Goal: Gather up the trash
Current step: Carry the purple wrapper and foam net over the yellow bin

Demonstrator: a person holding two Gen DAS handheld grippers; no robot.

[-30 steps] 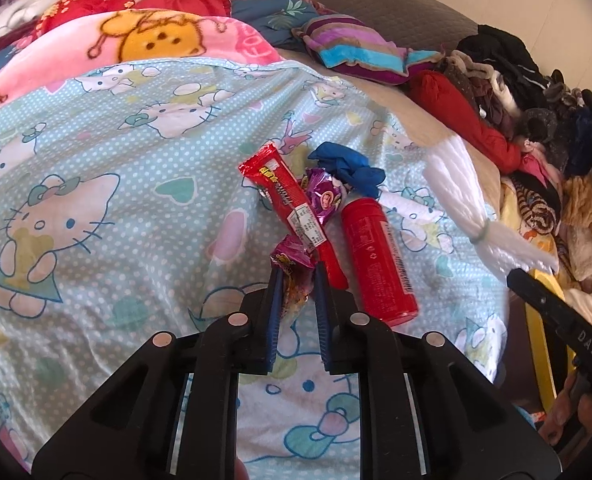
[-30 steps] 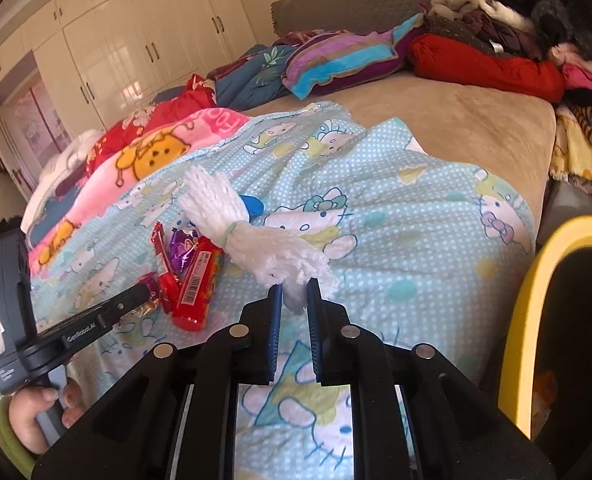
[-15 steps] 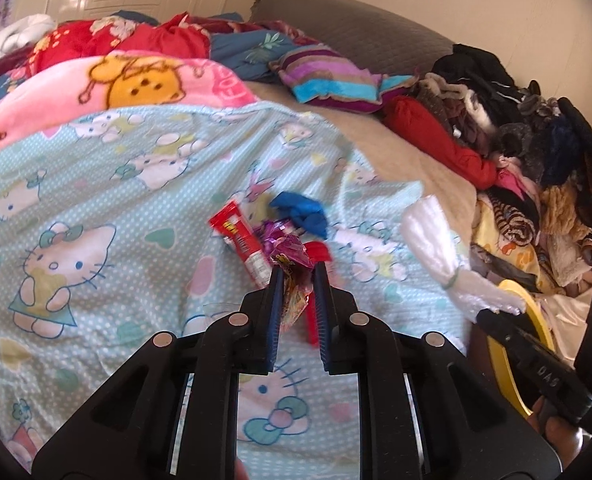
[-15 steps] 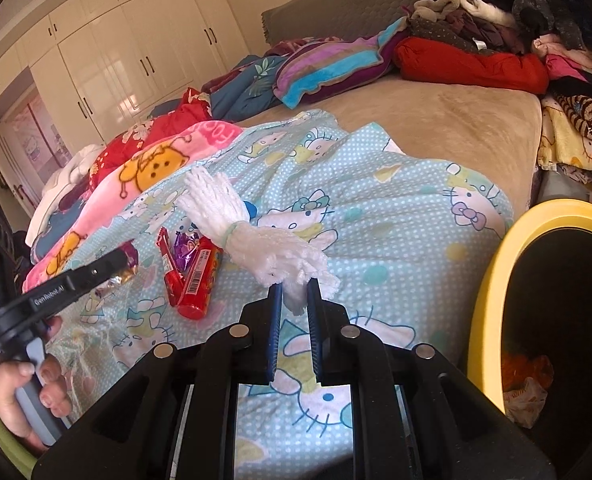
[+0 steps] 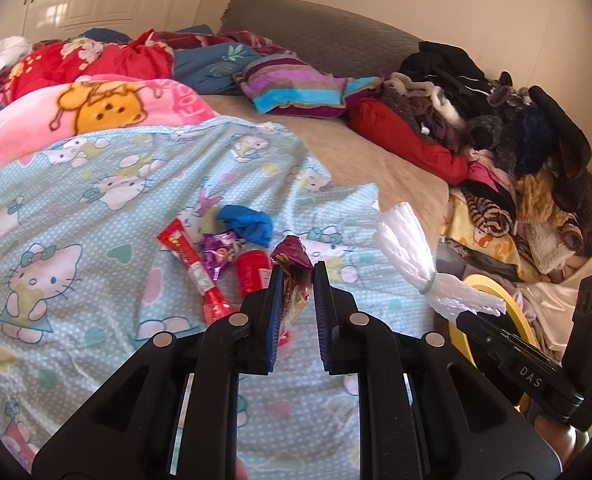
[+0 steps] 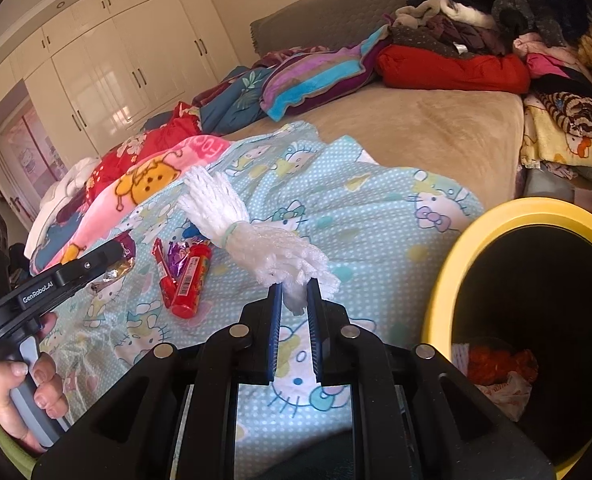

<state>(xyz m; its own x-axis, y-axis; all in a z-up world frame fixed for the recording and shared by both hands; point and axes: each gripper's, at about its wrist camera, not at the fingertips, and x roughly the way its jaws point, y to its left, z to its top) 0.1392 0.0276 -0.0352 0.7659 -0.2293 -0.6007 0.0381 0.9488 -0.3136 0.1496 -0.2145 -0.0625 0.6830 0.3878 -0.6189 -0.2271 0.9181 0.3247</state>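
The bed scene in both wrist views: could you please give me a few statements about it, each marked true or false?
1. The left gripper is shut on a candy wrapper. True.
2. The right gripper is open and holds nothing. False: it is shut on the white foam netting.
3. The yellow-rimmed bin already holds trash. True.
4. The red tube lies in the bin. False: it lies on the blue blanket.
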